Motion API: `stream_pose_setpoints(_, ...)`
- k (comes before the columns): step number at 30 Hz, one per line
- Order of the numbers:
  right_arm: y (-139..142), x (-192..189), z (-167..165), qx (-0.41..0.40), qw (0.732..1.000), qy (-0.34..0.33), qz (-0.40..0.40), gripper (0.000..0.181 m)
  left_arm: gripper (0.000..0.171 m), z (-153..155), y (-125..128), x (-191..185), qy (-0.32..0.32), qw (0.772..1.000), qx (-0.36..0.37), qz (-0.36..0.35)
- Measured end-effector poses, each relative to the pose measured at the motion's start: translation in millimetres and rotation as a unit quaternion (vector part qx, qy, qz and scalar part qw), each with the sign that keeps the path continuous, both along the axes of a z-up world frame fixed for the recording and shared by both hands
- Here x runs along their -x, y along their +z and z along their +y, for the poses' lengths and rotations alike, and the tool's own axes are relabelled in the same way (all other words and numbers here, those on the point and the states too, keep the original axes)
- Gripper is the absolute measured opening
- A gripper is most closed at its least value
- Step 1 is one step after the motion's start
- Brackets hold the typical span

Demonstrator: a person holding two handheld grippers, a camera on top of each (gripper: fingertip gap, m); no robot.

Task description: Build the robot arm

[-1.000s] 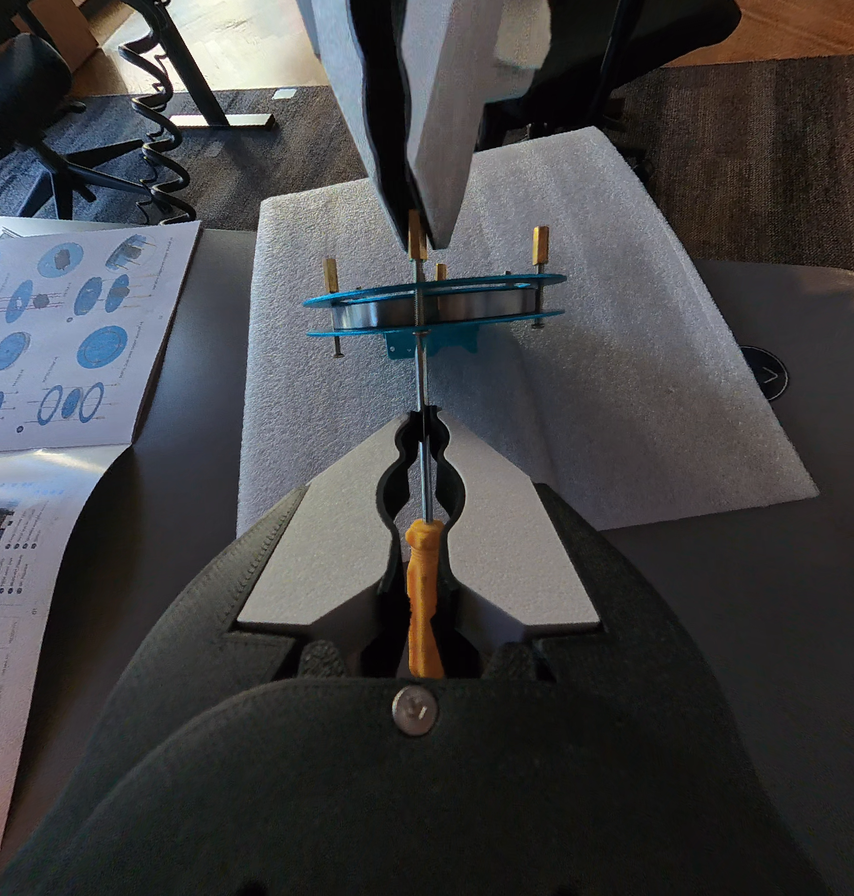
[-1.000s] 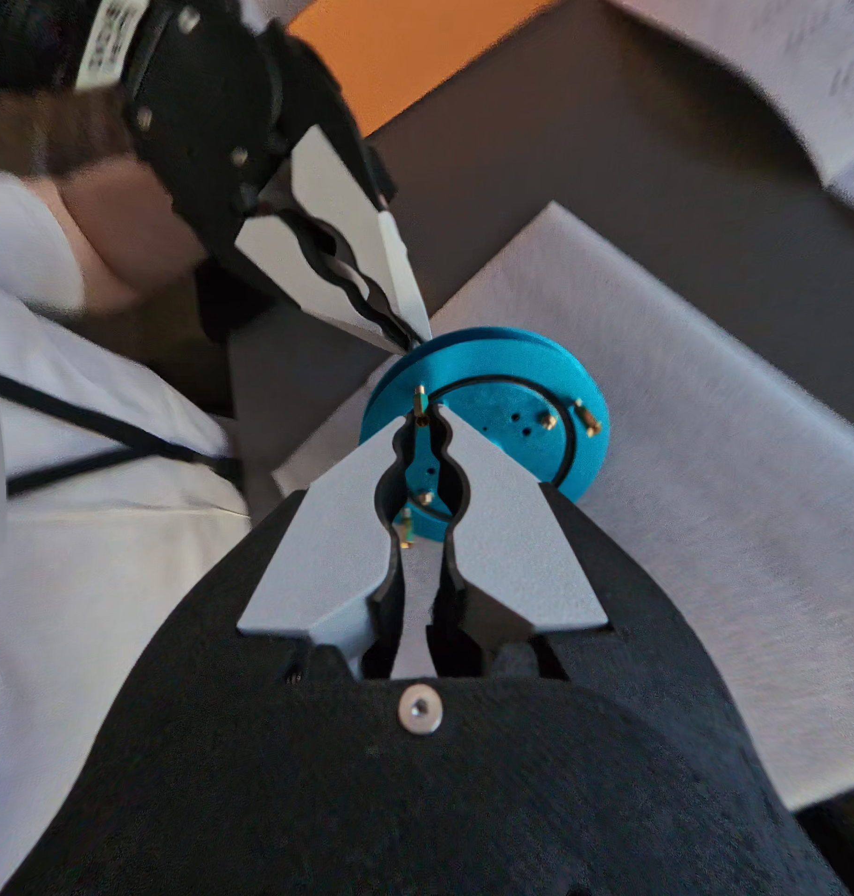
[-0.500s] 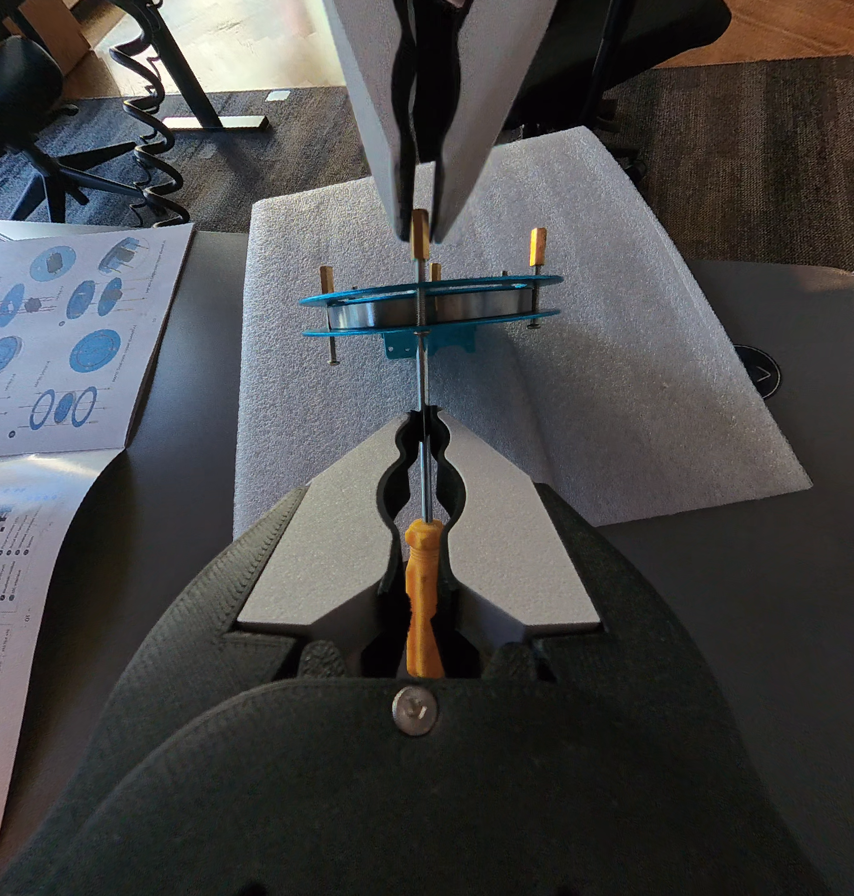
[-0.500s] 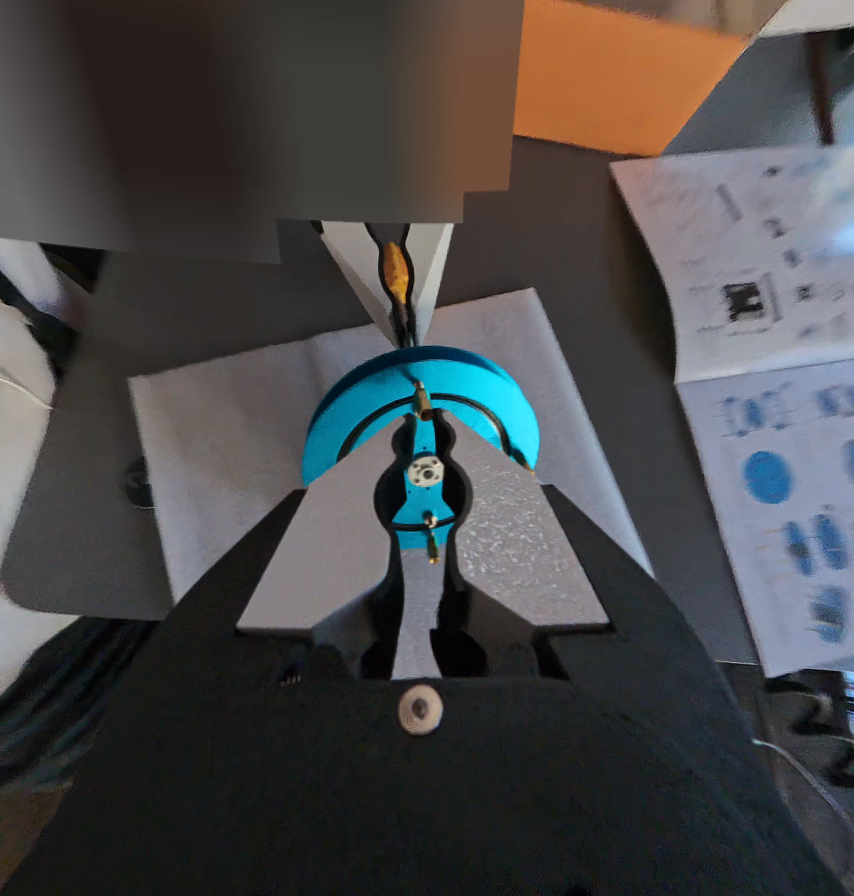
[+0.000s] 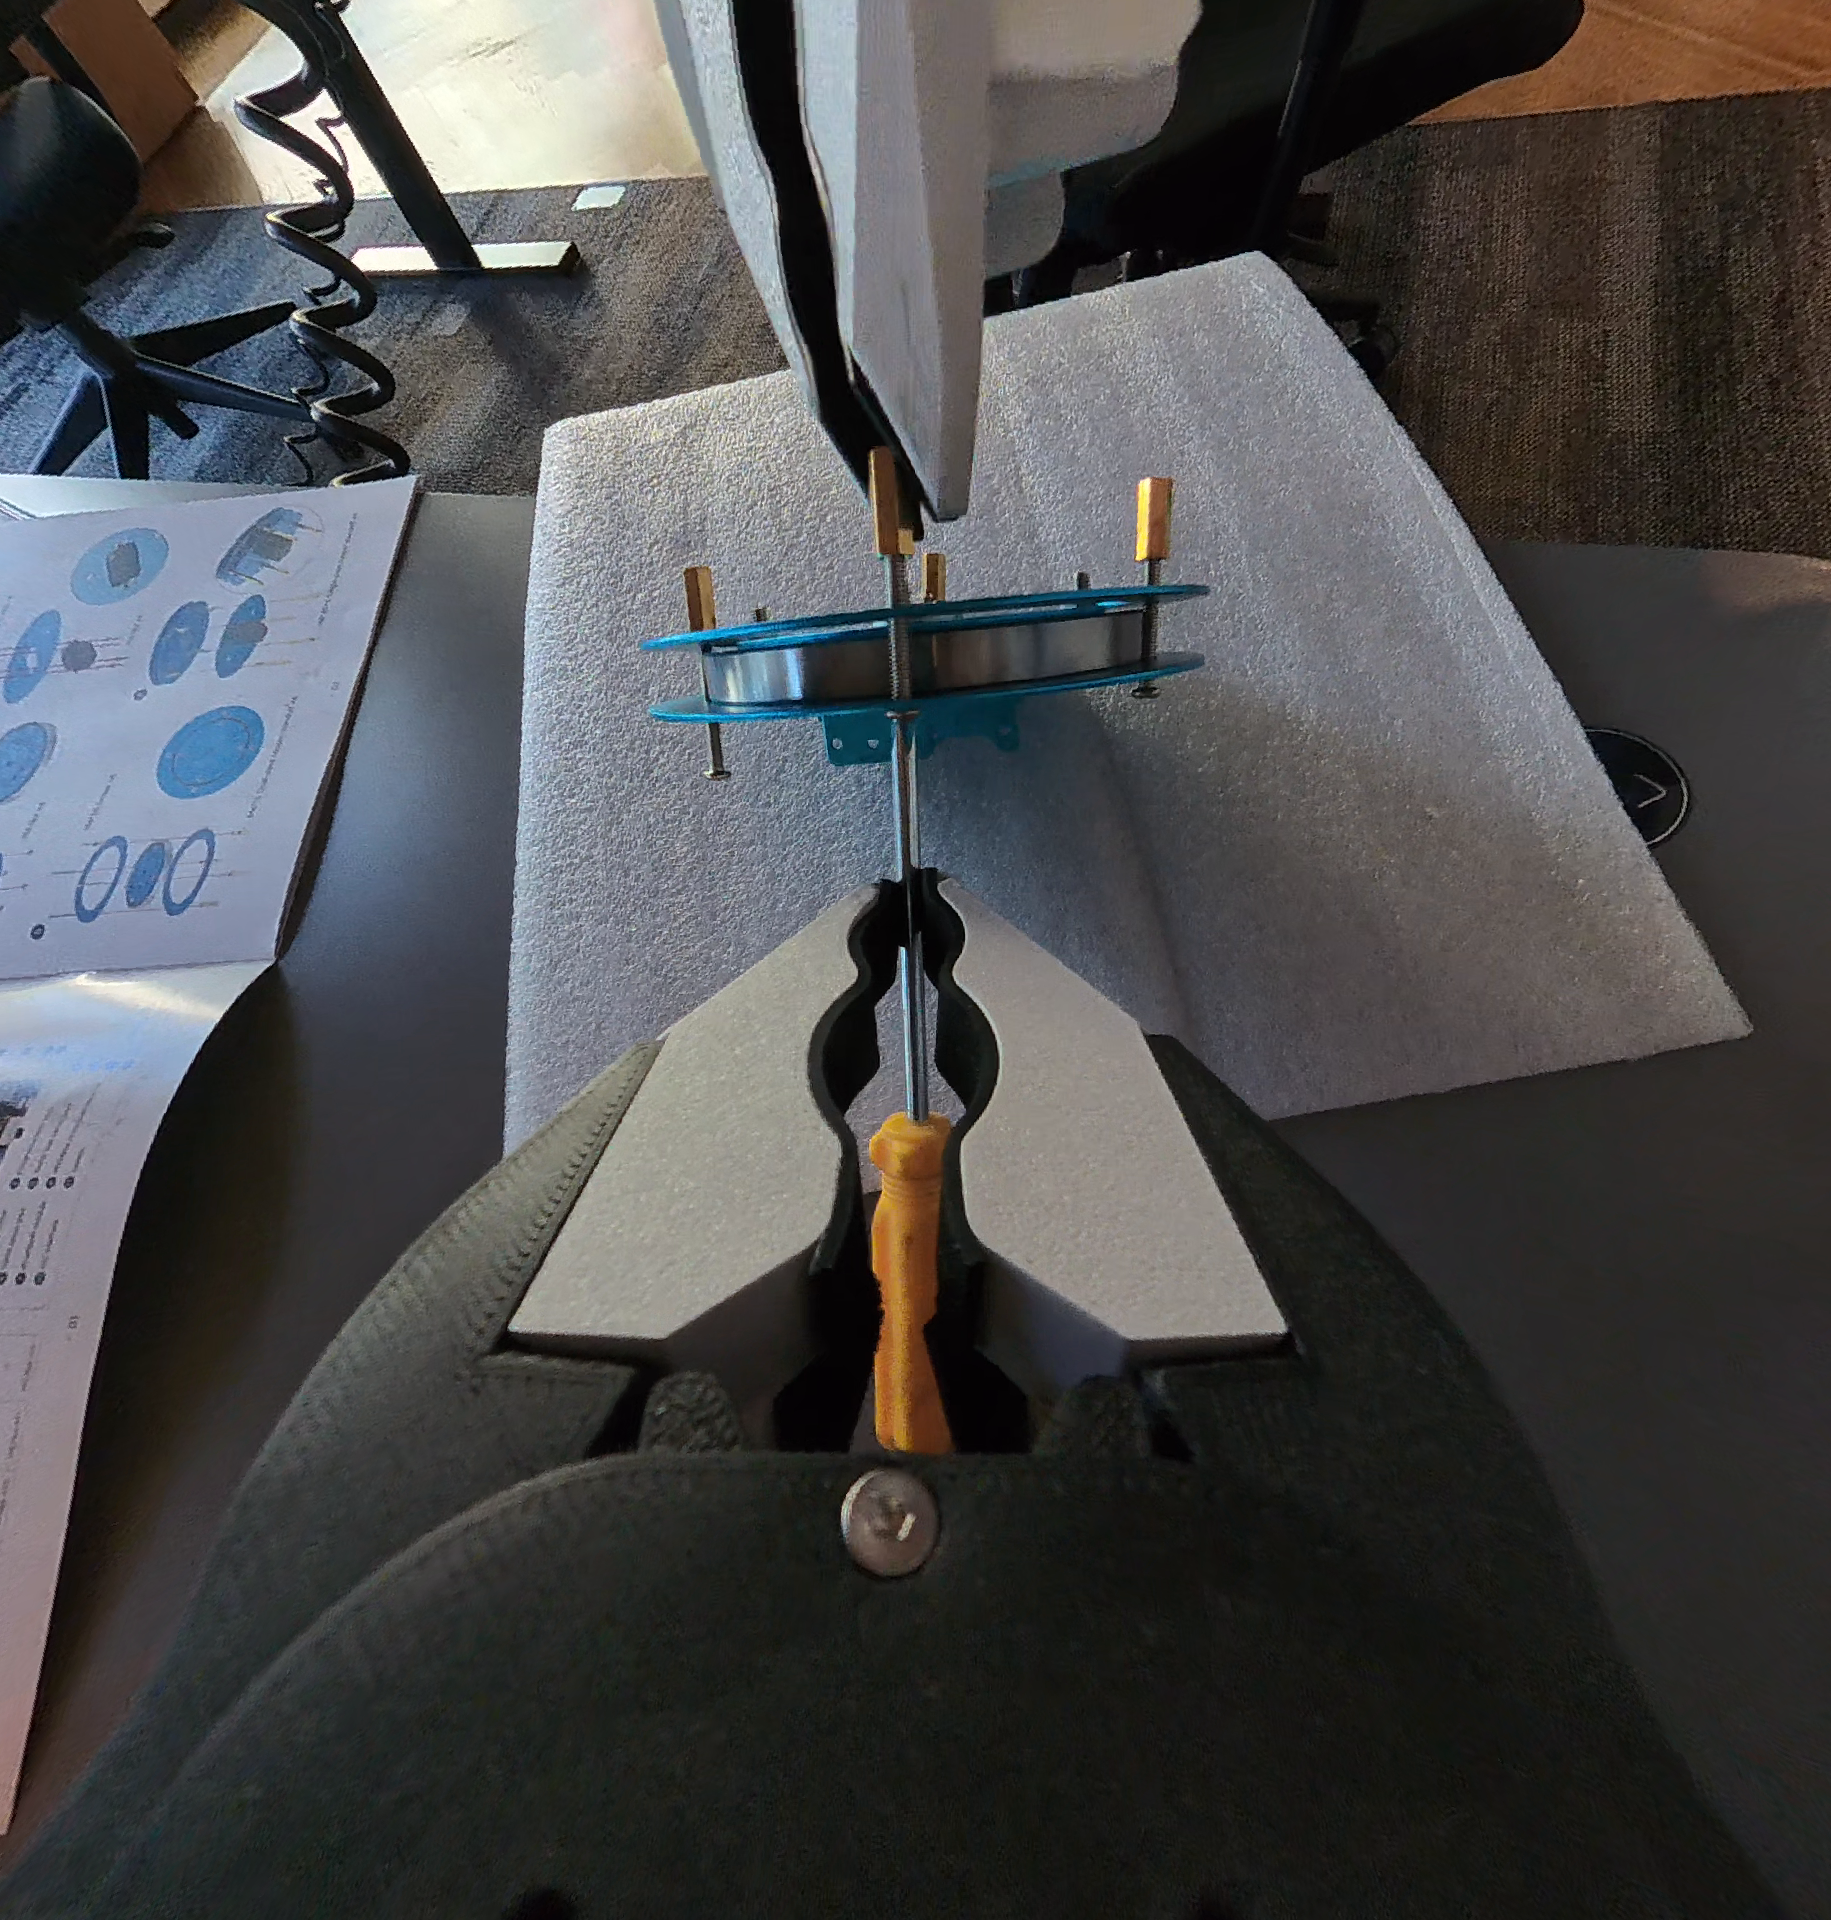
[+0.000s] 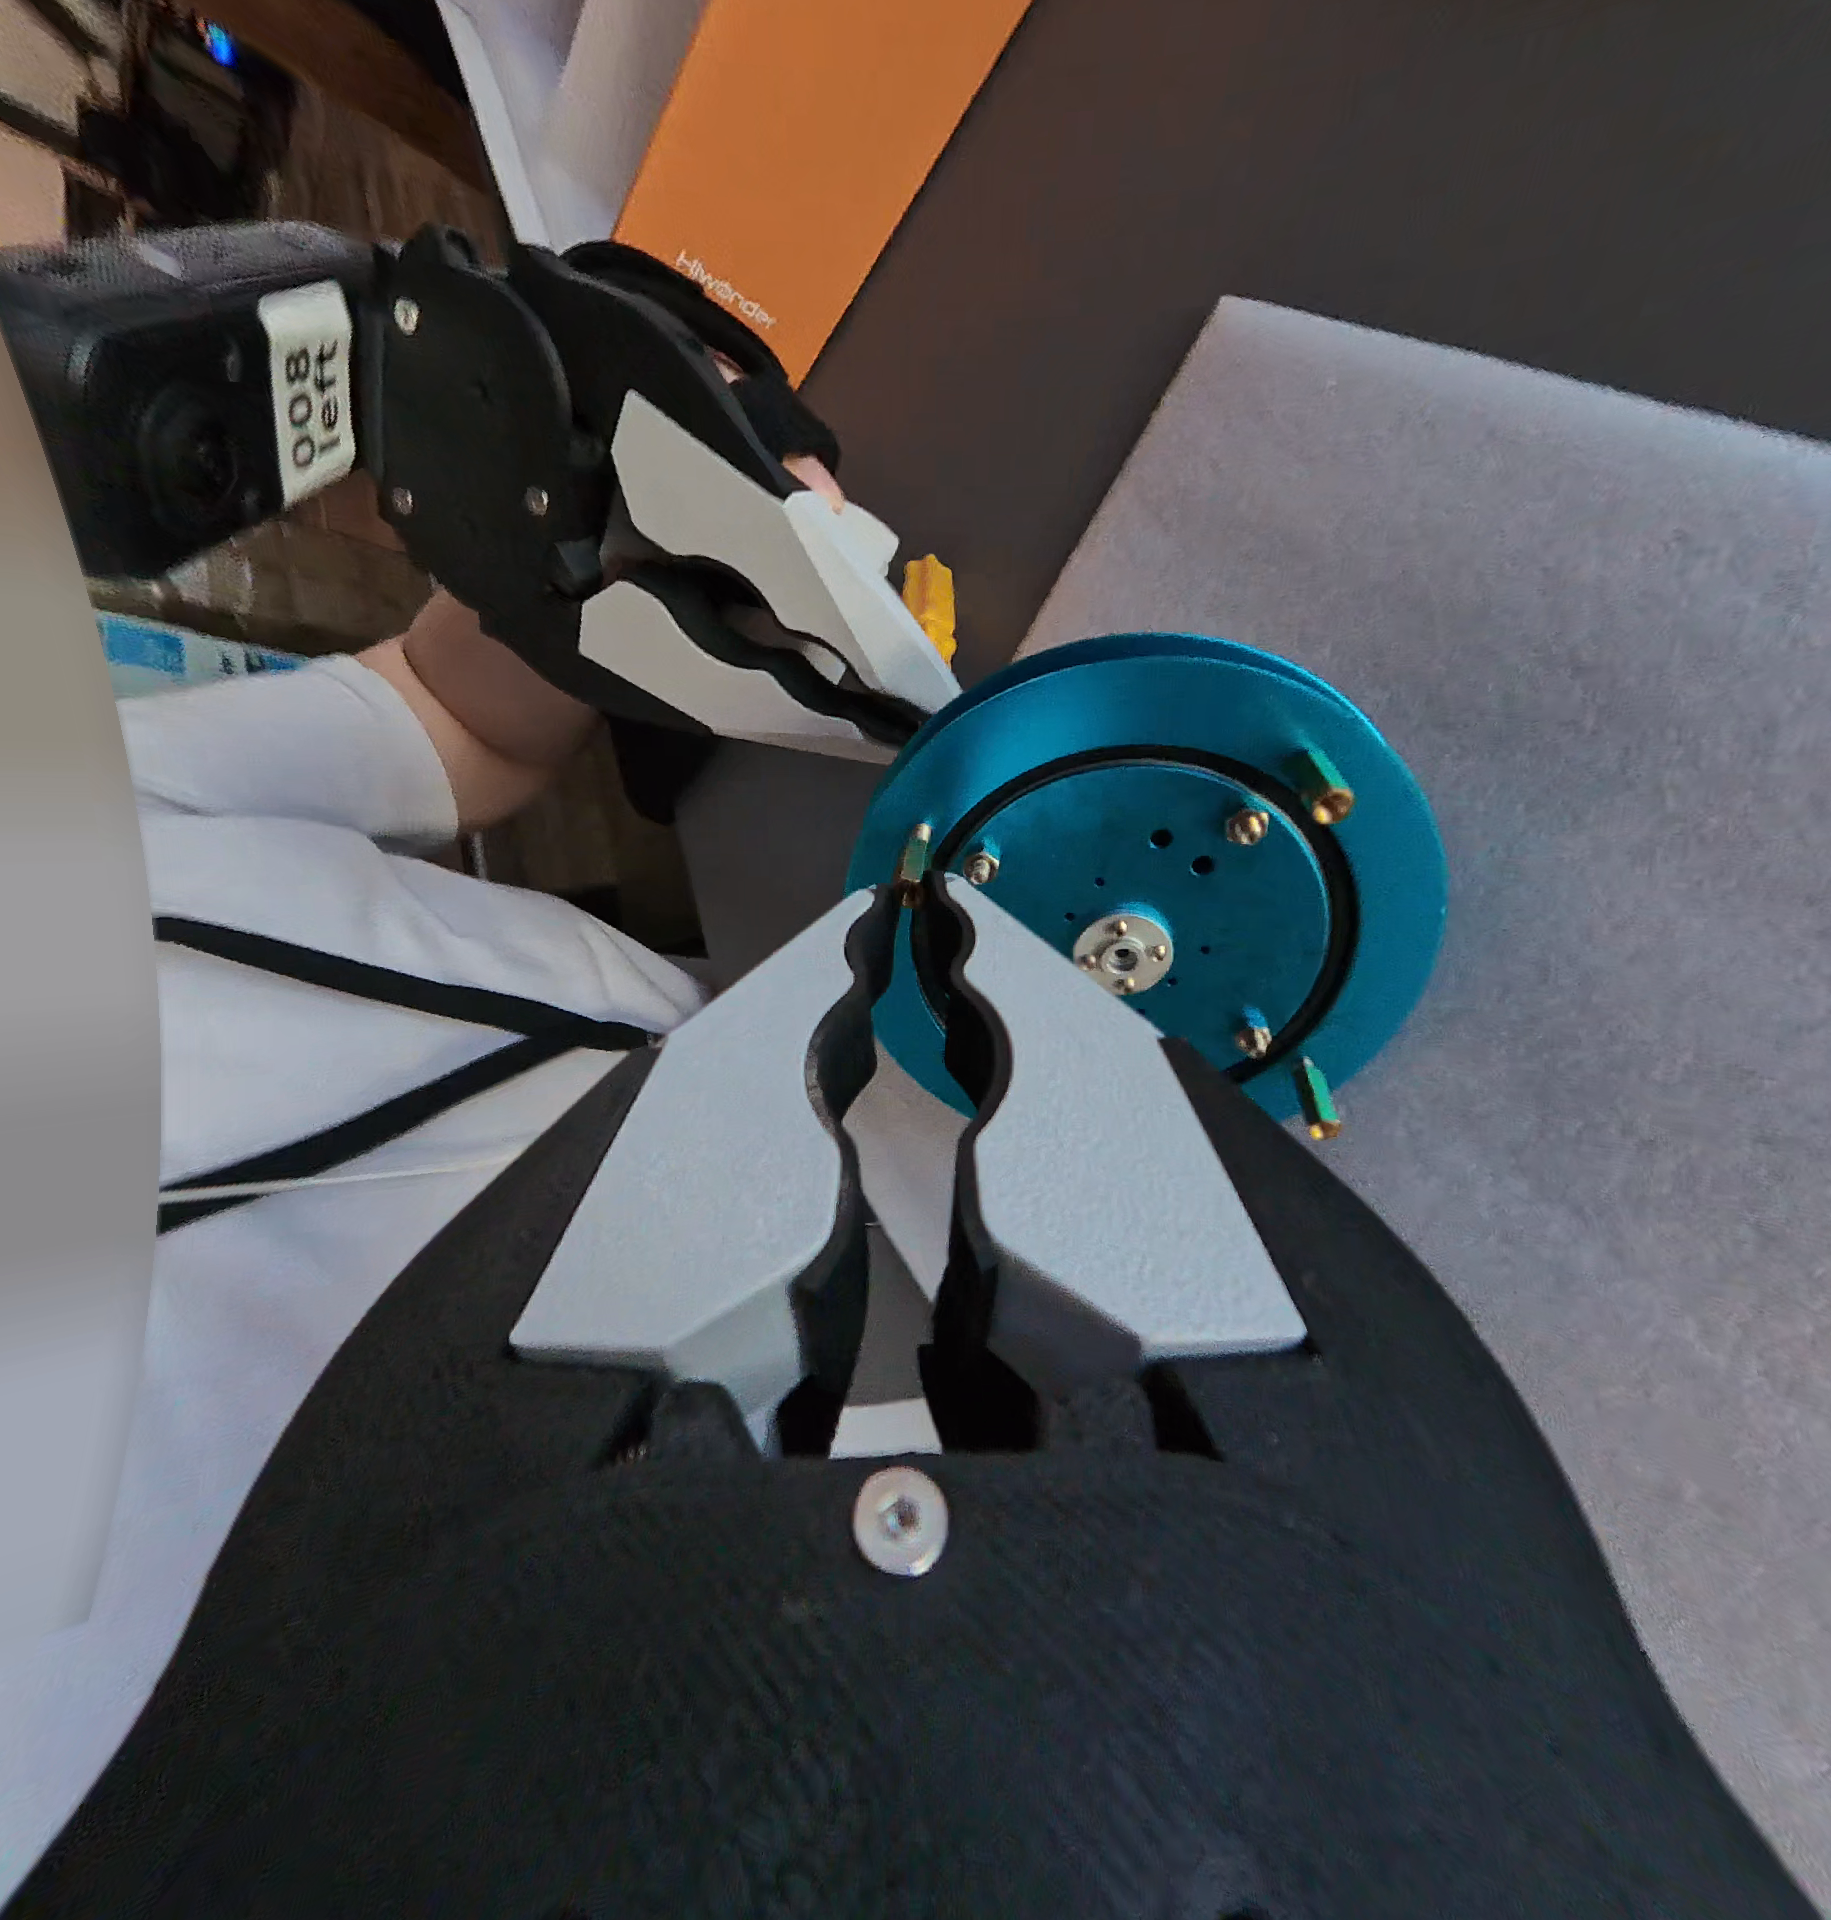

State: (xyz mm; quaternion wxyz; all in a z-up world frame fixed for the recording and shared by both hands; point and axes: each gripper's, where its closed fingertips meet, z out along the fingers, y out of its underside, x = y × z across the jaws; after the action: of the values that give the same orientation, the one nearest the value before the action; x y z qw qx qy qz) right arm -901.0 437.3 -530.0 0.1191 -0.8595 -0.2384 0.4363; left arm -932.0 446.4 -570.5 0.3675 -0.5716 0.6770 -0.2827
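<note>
A blue two-disc assembly (image 5: 921, 655) with a steel ring between the discs stands on a white foam sheet (image 5: 1254, 727). Brass standoffs sit on long screws around it. My left gripper (image 5: 909, 888) is shut on an orange-handled screwdriver (image 5: 906, 1247), whose tip meets a screw head under the lower disc. My right gripper (image 5: 906, 499) comes down from above and is shut on the near brass standoff (image 5: 883, 494). In the right wrist view, my right gripper (image 6: 916, 894) pinches that standoff (image 6: 913, 862) at the rim of the assembly (image 6: 1202, 883), and my left gripper (image 6: 911, 717) shows beyond it.
The foam lies on a dark grey table (image 5: 1617, 1247). An open instruction sheet (image 5: 142, 727) lies to the left. An orange box (image 6: 817, 156) lies near the person's side. Office chairs (image 5: 38, 208) and desk legs stand on the carpet beyond the table edge. My hands' fingertips stand some 6 cm from each other.
My right gripper has twisted around the brass standoff, one way and then back, staying shut on it. The left gripper and screwdriver have held still under the disc.
</note>
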Motion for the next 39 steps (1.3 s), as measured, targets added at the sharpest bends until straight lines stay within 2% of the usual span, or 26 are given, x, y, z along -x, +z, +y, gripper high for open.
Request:
stream_pose_setpoints(1,0,0,-1,-0.026,0.999,0.023,-0.005,0.005,0.002,0,0,0,-0.001,1.0,0.001,0.0)
stream_pose_setpoints(2,1,2,-2,-0.067,0.996,0.056,-0.011,0.013,0.002,-1,0,0,-0.001,1.0,0.001,0.0)
stream_pose_setpoints(3,0,2,-3,-0.123,0.987,0.098,-0.031,0.025,0.002,-1,0,0,-0.001,1.0,0.001,-0.001)
stream_pose_setpoints(4,-3,-2,-1,-0.19,0.971,0.132,-0.068,0.027,0.002,0,0,0,-0.001,1.0,0.001,0.0)
stream_pose_setpoints(7,-5,-5,5,-0.357,0.9,0.201,-0.148,0.018,0.002,-1,0,0,-0.002,1.0,0.001,-0.001)
stream_pose_setpoints(9,-4,-1,3,-0.389,0.883,0.213,-0.154,0.005,0.002,-1,0,0,-0.001,1.0,0.001,0.0)
stream_pose_setpoints(11,-4,0,2,-0.381,0.888,0.211,-0.15,0.003,0.002,-1,-1,0,-0.003,1.0,0.0,0.001)
stream_pose_setpoints(13,-5,-1,1,-0.344,0.908,0.194,-0.141,0.004,0.002,-1,-1,0,-0.003,1.0,0.0,0.001)
stream_pose_setpoints(15,-5,-1,2,-0.249,0.951,0.14,-0.118,0.004,0.002,0,-1,0,-0.001,1.0,-0.007,0.003)
stream_pose_setpoints(17,-6,-1,1,-0.116,0.988,0.063,-0.08,0.004,0.002,0,-1,0,0.0,1.0,-0.008,0.003)
stream_pose_setpoints(19,-4,1,-3,0.022,0.999,-0.002,-0.026,0.004,0.002,-2,-1,-1,-0.004,1.0,-0.002,0.002)
stream_pose_setpoints(20,-3,1,-3,0.047,0.999,-0.012,-0.005,0.005,0.002,-2,-1,-1,-0.004,1.0,-0.003,0.002)
stream_pose_setpoints(22,-3,1,-2,0.035,0.999,-0.006,0.011,0.005,0.002,-1,-1,-1,-0.003,1.0,-0.008,0.003)
stream_pose_setpoints(23,-2,2,-3,0.003,1.0,0.015,0.006,0.006,0.002,-1,-1,-1,-0.003,1.0,-0.007,0.003)
stream_pose_setpoints(25,-1,3,-5,-0.102,0.991,0.09,-0.018,0.019,0.002,-1,-1,-1,-0.003,1.0,-0.004,0.003)
stream_pose_setpoints(26,-2,1,-3,-0.176,0.976,0.124,-0.04,0.025,0.002,-1,-1,-1,-0.003,1.0,-0.004,0.003)
stream_pose_setpoints(28,-2,-5,2,-0.319,0.929,0.172,-0.08,0.023,0.002,-1,-2,0,-0.003,1.0,-0.004,0.004)
stream_pose_setpoints(30,-4,-9,5,-0.392,0.891,0.196,-0.115,0.018,0.002,-1,-2,0,-0.003,1.0,-0.005,0.004)
stream_pose_setpoints(33,-1,-4,2,-0.414,0.88,0.204,-0.111,0.005,0.002,-1,-2,-1,-0.003,1.0,-0.005,0.004)
stream_pose_setpoints(35,-1,-4,5,-0.408,0.884,0.198,-0.119,0.003,0.002,-1,-2,-1,-0.001,1.0,-0.007,0.005)
stream_pose_setpoints(37,-2,-3,3,-0.348,0.915,0.174,-0.105,0.003,0.002,0,-3,0,-0.001,1.0,-0.01,0.008)
stream_pose_setpoints(39,-2,-4,6,-0.248,0.959,0.109,-0.081,0.002,0.002,1,-3,0,0.003,1.0,-0.013,0.008)
